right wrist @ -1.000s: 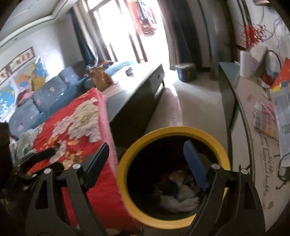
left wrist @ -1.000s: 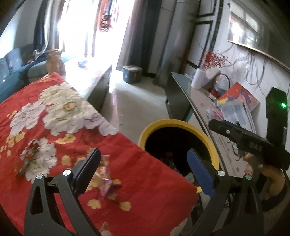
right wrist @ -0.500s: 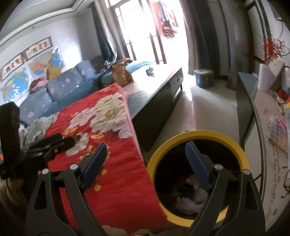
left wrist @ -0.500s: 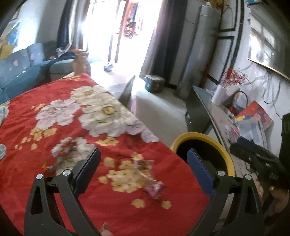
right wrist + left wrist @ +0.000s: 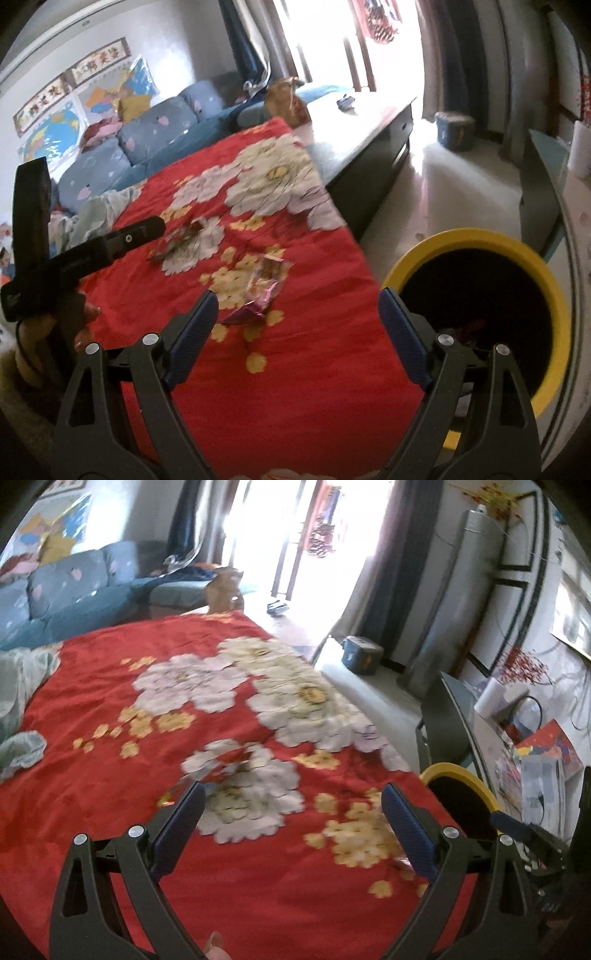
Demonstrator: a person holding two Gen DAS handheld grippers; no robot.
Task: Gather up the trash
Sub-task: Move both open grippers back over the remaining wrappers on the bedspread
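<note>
A red flowered cloth (image 5: 147,782) (image 5: 317,369) covers the table. A pink shiny wrapper (image 5: 264,291) lies on it just ahead of my right gripper (image 5: 295,328), which is open and empty. A second crumpled wrapper (image 5: 181,238) (image 5: 218,766) lies farther left, just ahead of my left gripper (image 5: 293,819), which is open and empty above the cloth. The left gripper's body also shows in the right wrist view (image 5: 110,245). A yellow-rimmed black bin (image 5: 491,314) (image 5: 461,794) with trash inside stands at the table's right edge.
A blue sofa (image 5: 55,602) and pale cloth pile (image 5: 22,701) lie to the left. A dark low cabinet (image 5: 369,147) stands beyond the table. A glass desk with papers (image 5: 535,775) is right. A blue box (image 5: 454,131) sits on the floor.
Both grippers have swung left, away from the bin and over the red cloth. The wrappers have come into the right wrist view; the bin has slid to the right edge in both views.
</note>
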